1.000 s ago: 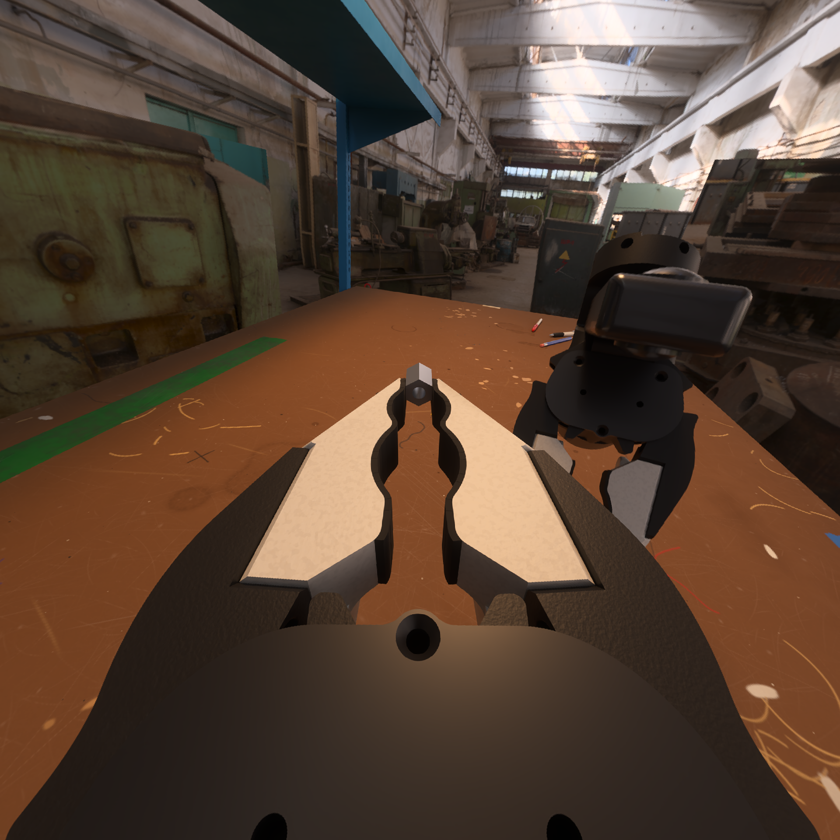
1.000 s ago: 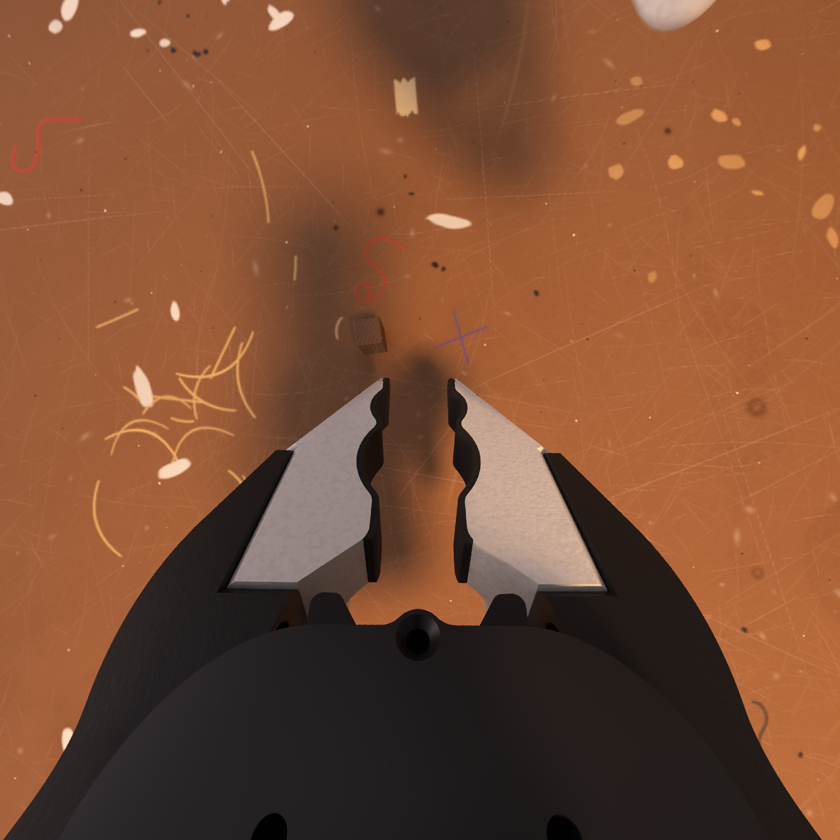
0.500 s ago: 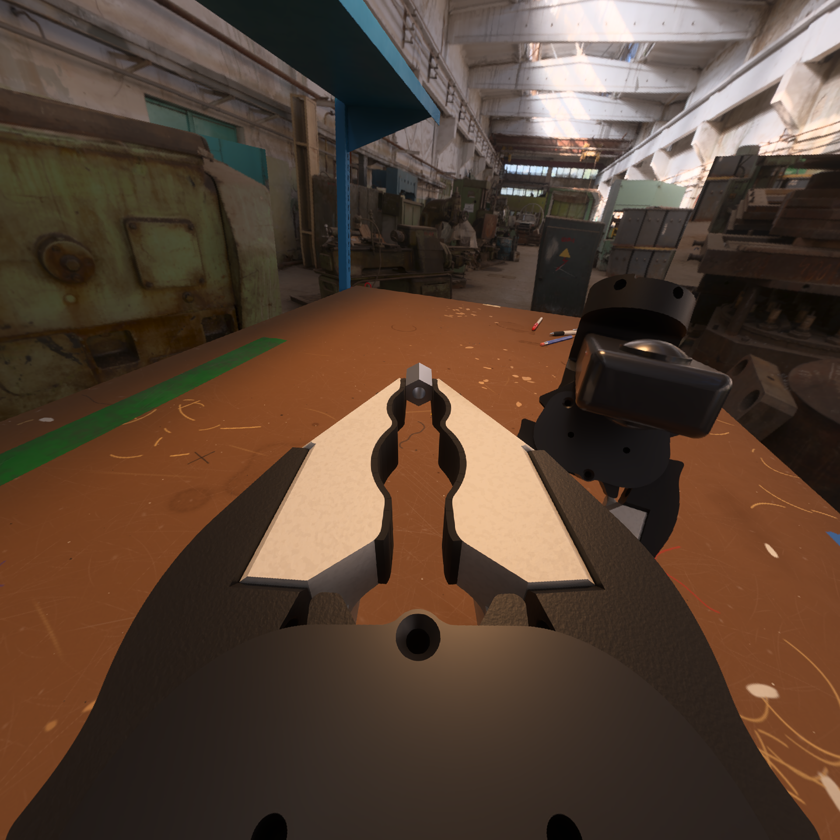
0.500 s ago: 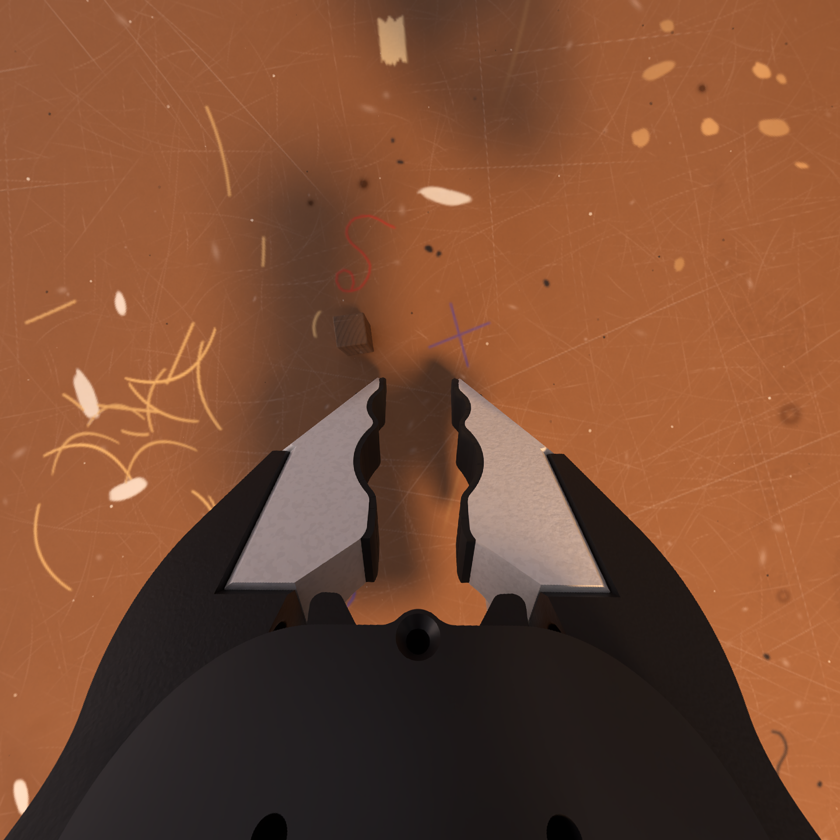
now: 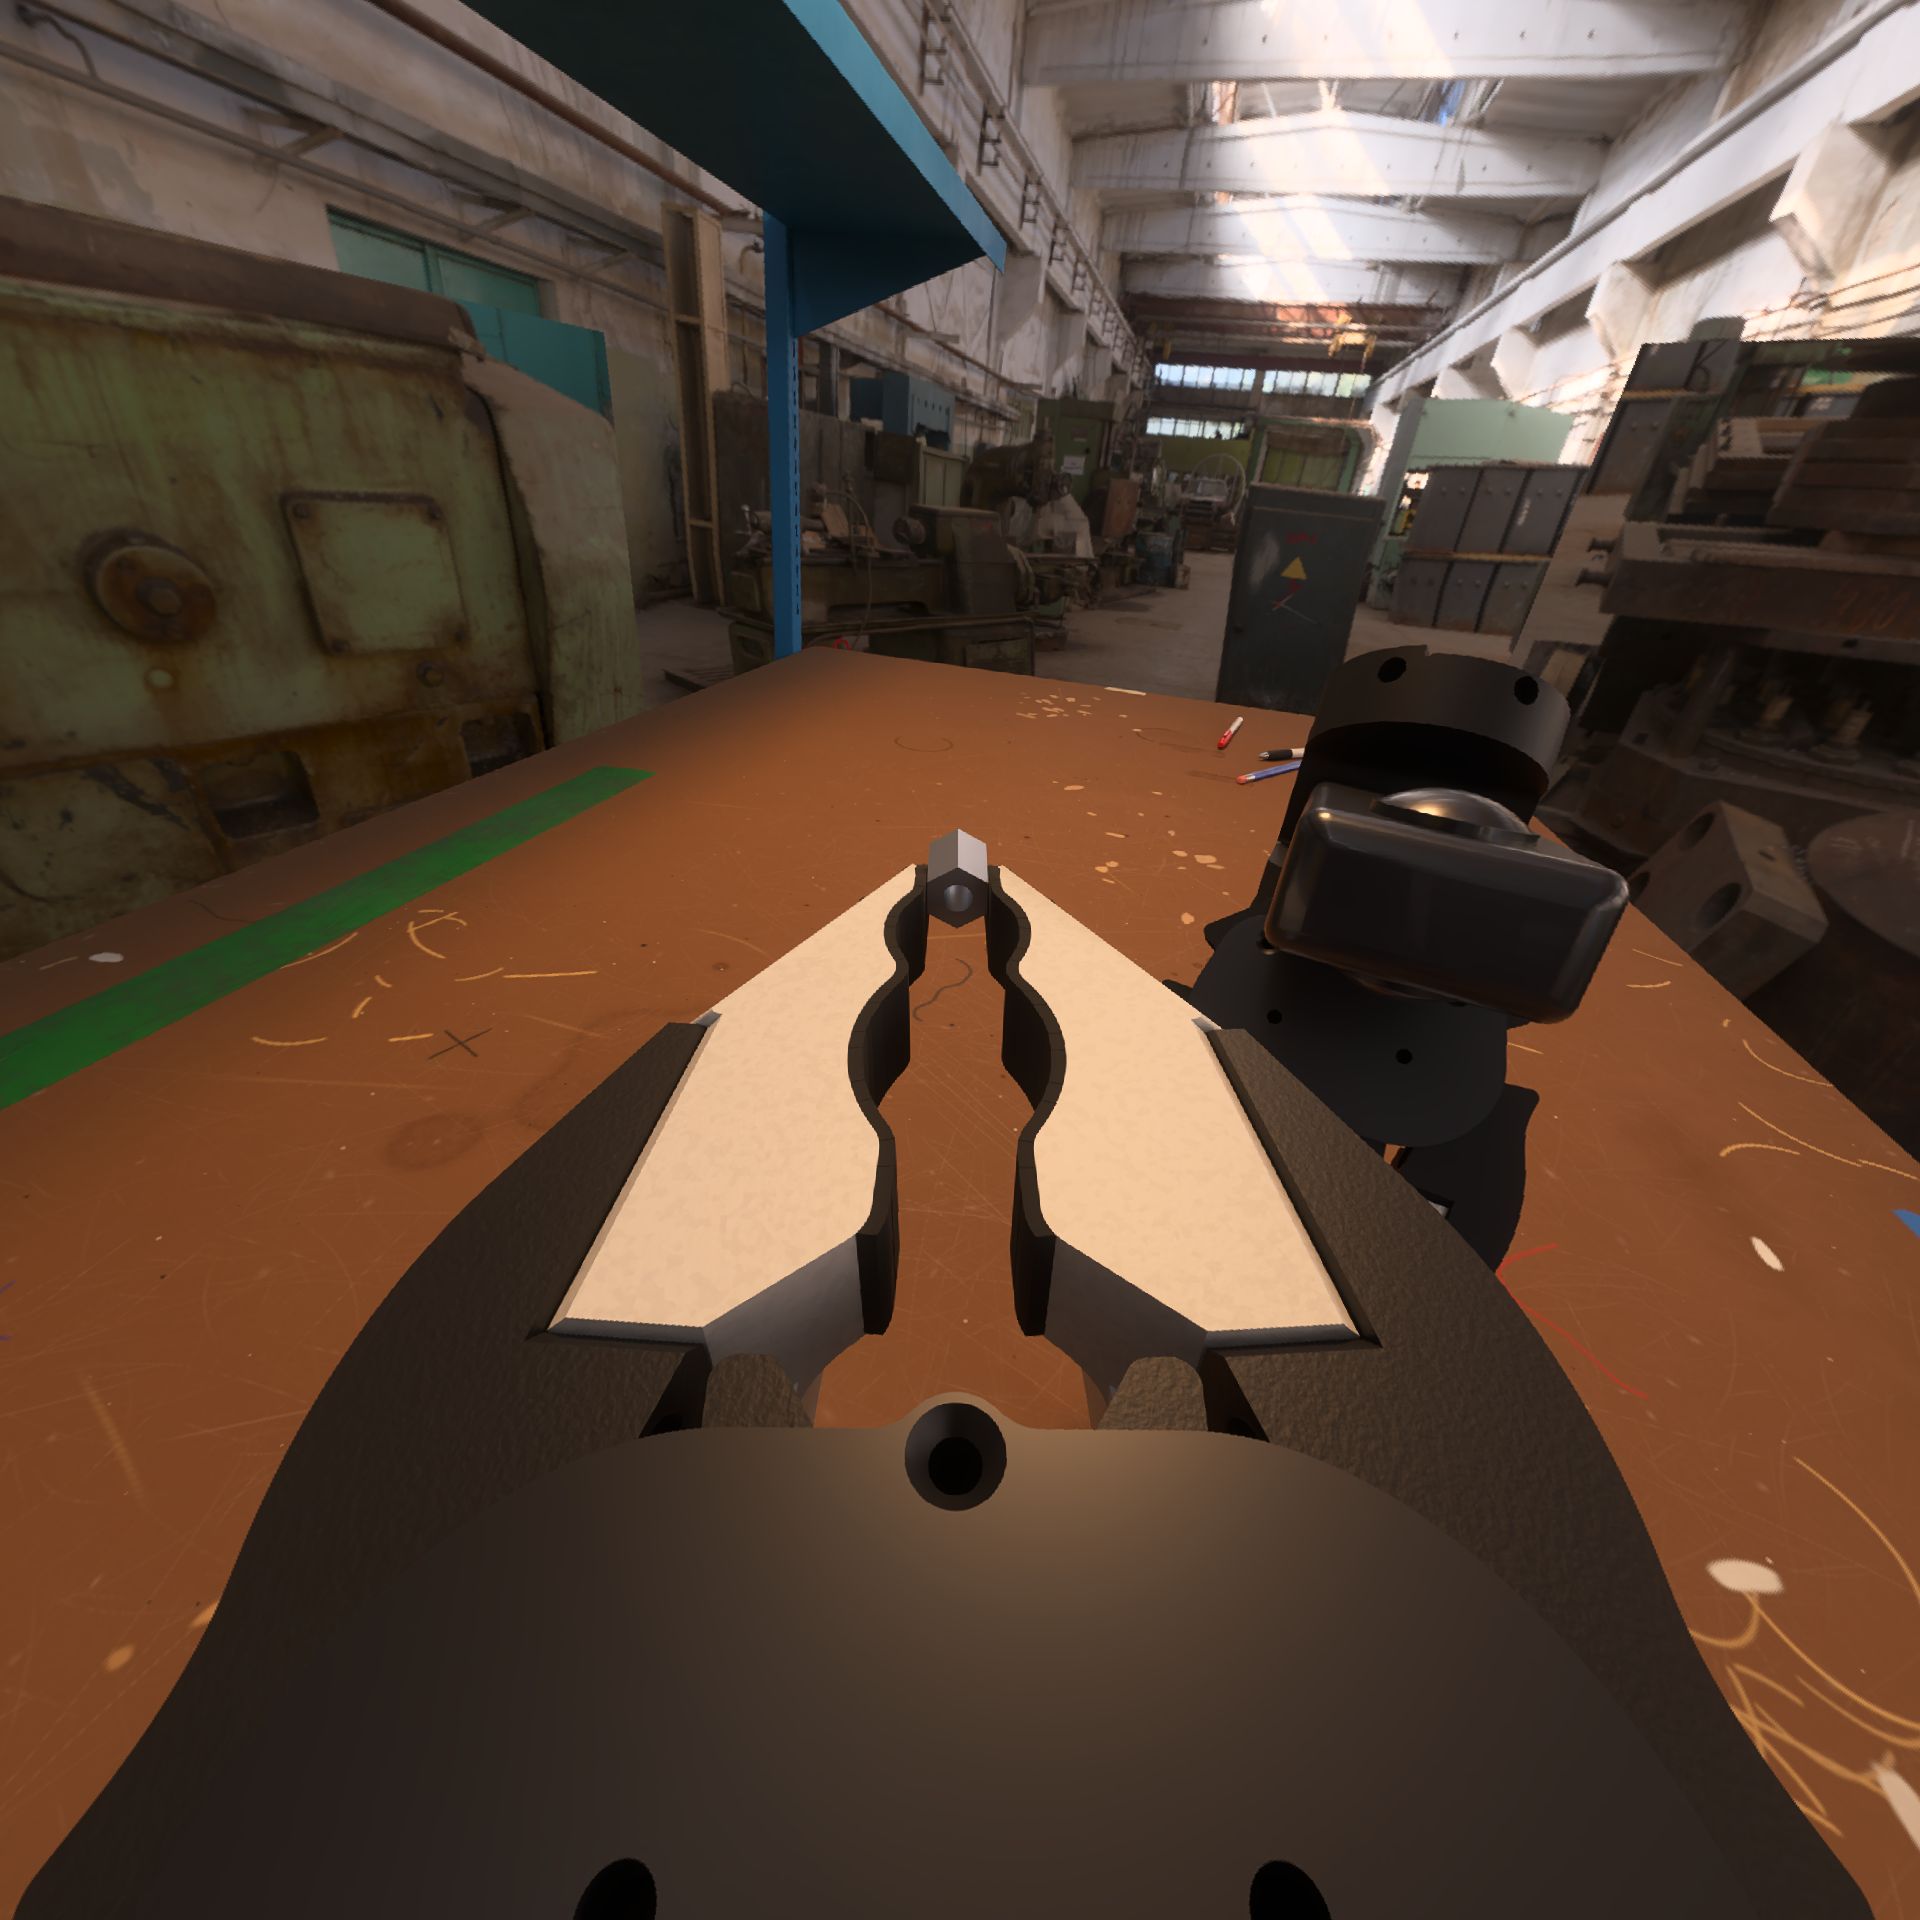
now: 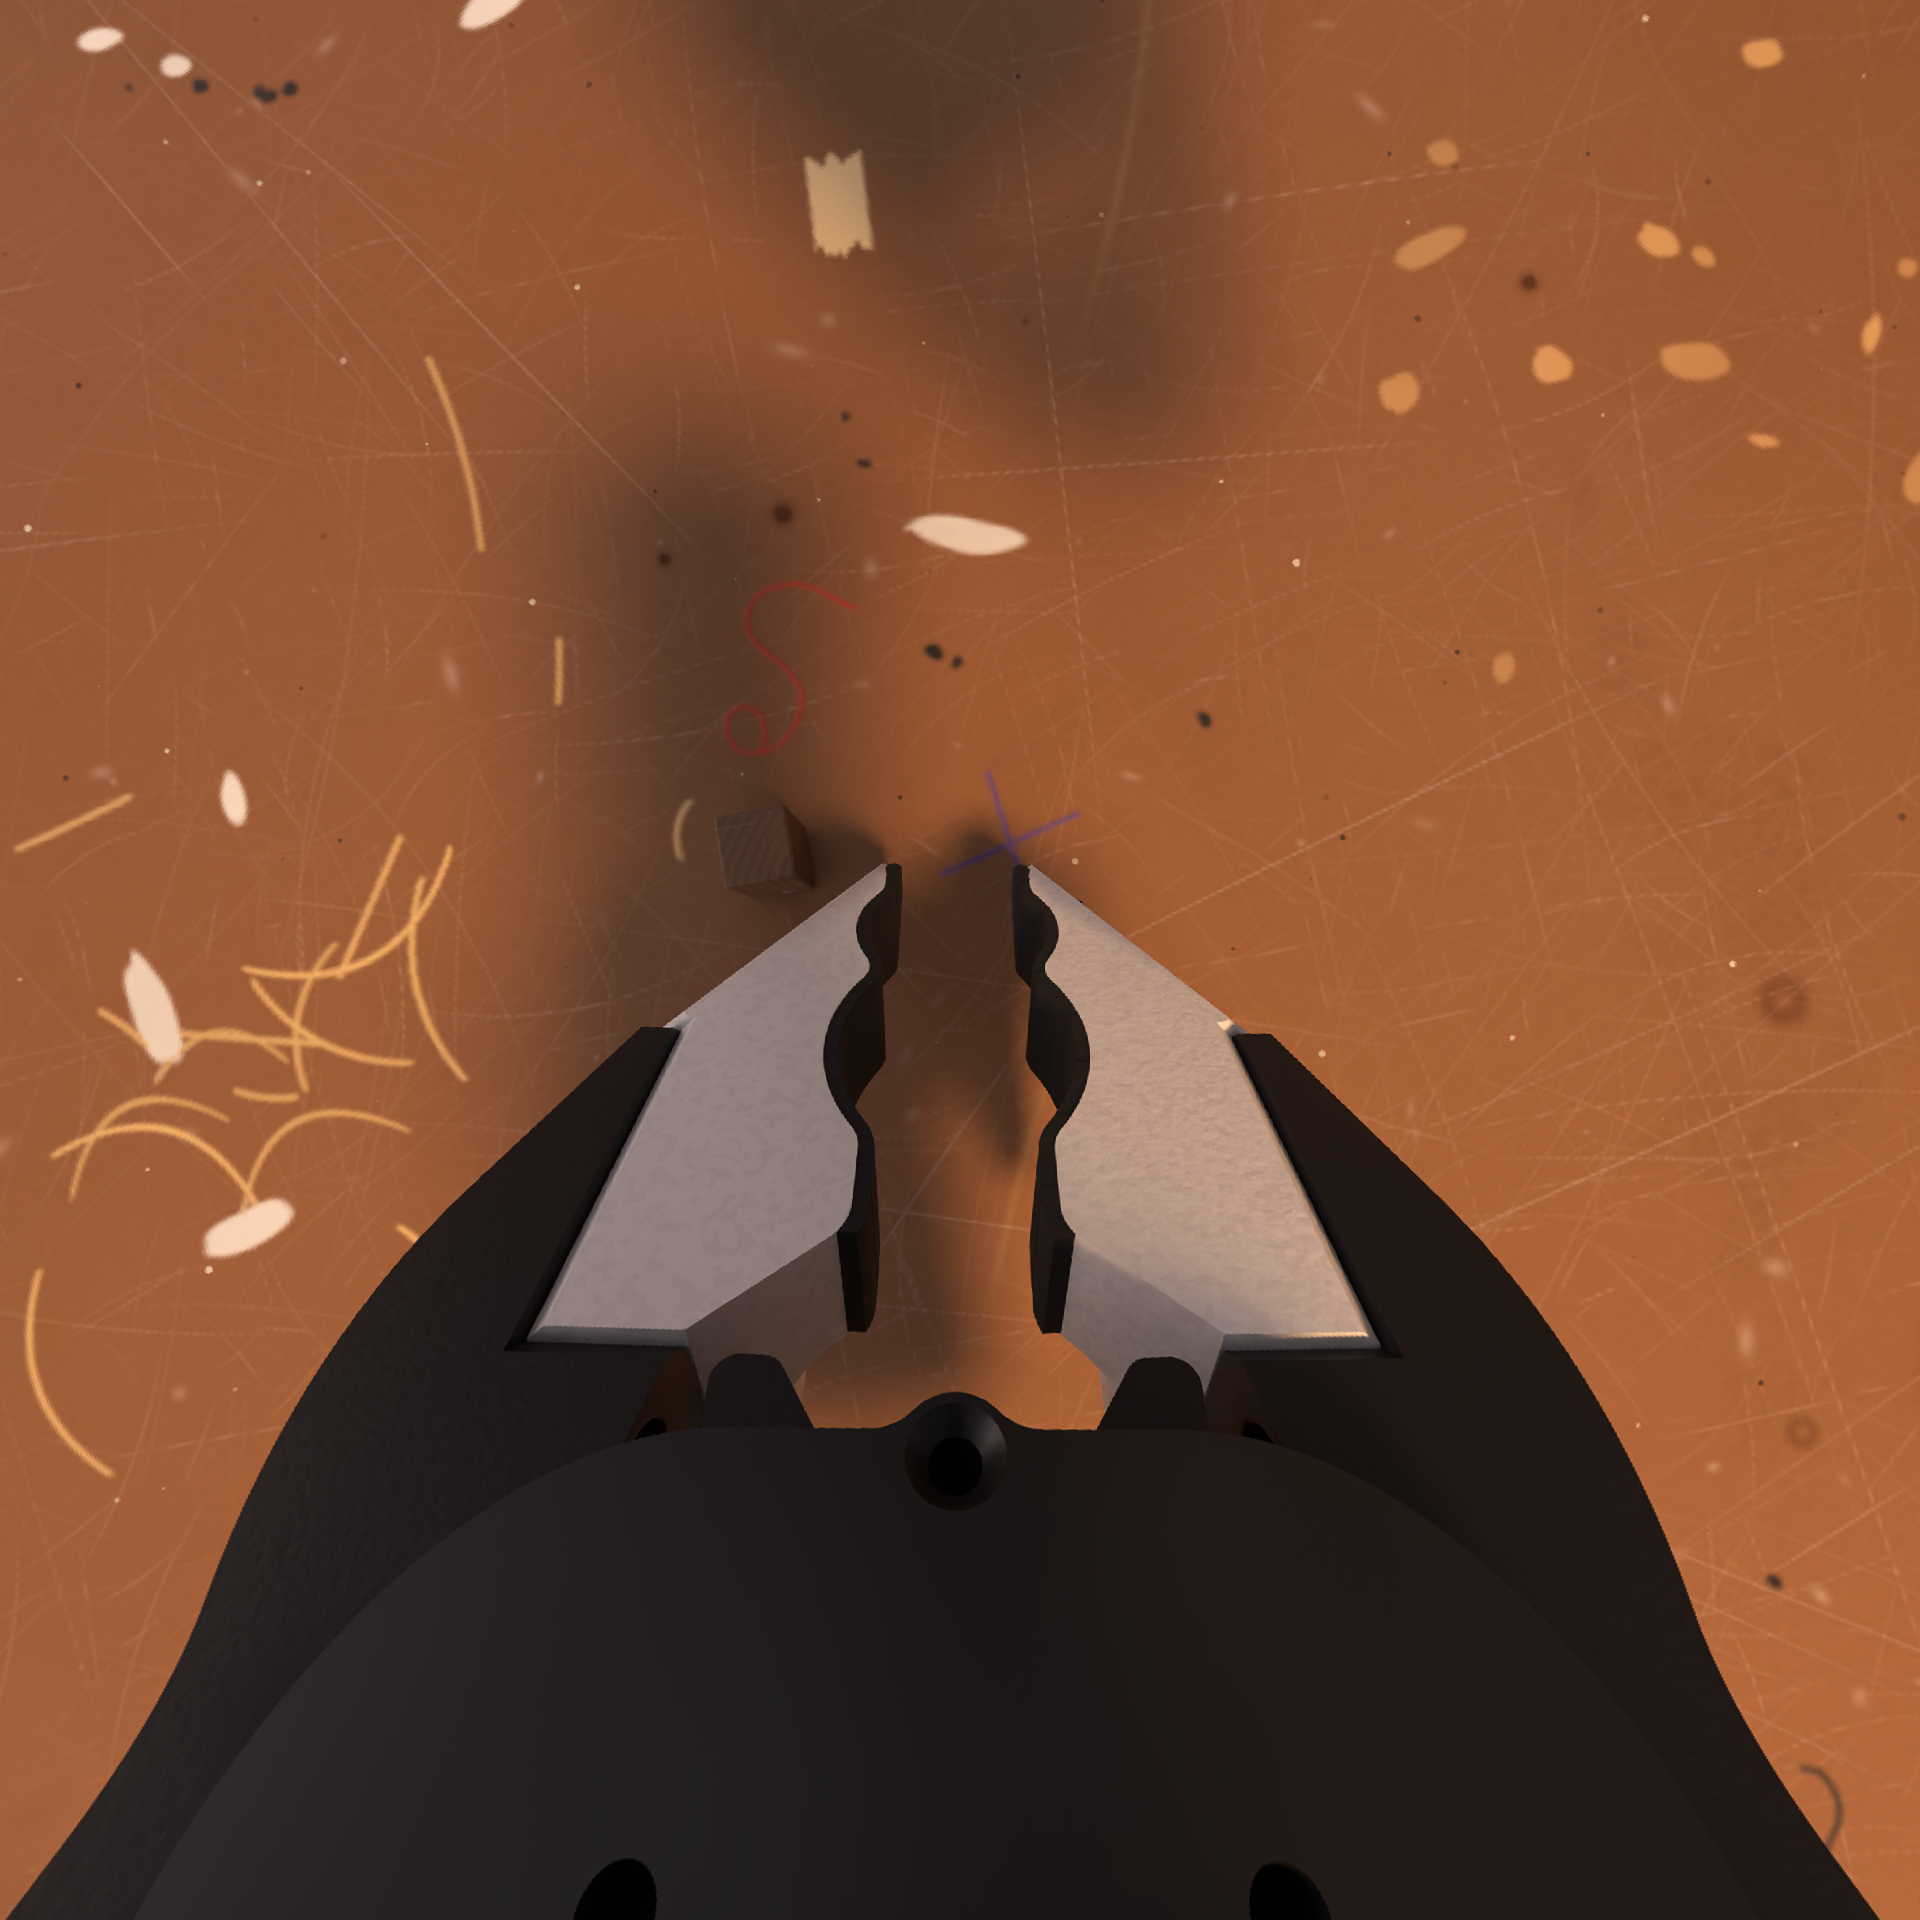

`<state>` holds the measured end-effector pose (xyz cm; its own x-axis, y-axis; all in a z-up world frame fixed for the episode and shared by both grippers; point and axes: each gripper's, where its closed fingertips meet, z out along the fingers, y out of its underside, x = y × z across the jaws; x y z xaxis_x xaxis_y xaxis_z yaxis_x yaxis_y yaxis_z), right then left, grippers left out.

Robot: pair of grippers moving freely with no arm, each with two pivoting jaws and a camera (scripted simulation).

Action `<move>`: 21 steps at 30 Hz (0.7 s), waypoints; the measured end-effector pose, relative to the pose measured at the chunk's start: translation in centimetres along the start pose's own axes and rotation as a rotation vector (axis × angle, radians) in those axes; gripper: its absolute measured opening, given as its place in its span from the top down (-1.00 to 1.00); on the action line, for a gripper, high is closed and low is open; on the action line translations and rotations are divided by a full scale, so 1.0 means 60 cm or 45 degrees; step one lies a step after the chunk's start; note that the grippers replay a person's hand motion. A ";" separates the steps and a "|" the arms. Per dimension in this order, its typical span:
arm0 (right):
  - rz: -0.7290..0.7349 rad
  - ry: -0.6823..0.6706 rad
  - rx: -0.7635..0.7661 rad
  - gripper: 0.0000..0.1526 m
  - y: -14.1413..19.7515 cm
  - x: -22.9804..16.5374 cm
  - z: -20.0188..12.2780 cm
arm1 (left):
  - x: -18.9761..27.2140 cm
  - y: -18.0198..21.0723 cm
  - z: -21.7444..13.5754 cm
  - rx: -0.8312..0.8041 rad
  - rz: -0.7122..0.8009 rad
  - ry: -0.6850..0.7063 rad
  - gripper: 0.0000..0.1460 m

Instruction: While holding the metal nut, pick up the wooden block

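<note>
The left hand-held gripper (image 5: 957, 883) is closed on the metal nut (image 5: 957, 885), a small grey hexagonal piece pinched between the very tips of its pale fingers (image 5: 790, 1122), above the bench (image 5: 312, 1195). It points nearly level along the bench top toward the far edge. Ahead and to its left the brown surface is open up to a green strip (image 5: 312, 925) near the left edge, beyond which stands a rusted green machine (image 5: 260, 540). At the far edge lie a few pens (image 5: 1262, 758). To its right, close by, the right hand-held gripper (image 5: 1434, 1039) shows as a dark body with a camera block on top, pointing down at the bench and taking up the room on that side.

The right hand-held gripper (image 6: 957, 873), seen in its own view, has its jaws narrowly parted with nothing between them and looks straight down on the scratched bench (image 6: 1455, 831). The wooden block (image 6: 764, 854), a small cube, sits on the bench just to the left of the left fingertip, outside the gap rather than between the fingers. A red squiggle (image 6: 774, 675) is drawn just beyond the block, a purple cross (image 6: 1006, 831) lies at the right fingertip, and a scrap of pale tape (image 6: 837, 203) sits farther ahead. Dark shadows fall across the bench around the block. Nothing raised stands around the block; the rest are flat paint flecks and scratches.
</note>
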<state>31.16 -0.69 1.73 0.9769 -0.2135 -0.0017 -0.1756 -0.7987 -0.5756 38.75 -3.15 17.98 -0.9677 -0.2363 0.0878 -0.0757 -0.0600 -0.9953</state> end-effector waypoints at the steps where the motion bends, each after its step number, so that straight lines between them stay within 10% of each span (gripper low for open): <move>1: -0.005 0.000 0.001 0.74 -0.001 0.000 0.001 | 0.000 0.000 0.000 0.000 0.000 0.000 0.87; 11: 0.003 0.072 -0.011 1.00 0.009 0.027 -0.027 | 0.000 -0.001 0.000 0.000 0.001 0.000 0.87; 21: -0.179 -0.142 -0.032 0.61 -0.007 -0.059 -0.006 | 0.001 0.000 0.001 -0.003 0.002 0.000 0.87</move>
<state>27.74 0.21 2.25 0.9993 -0.0361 -0.0138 -0.0377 -0.8304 -0.5560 38.71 -3.22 17.98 -0.9679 -0.2361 0.0862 -0.0747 -0.0573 -0.9956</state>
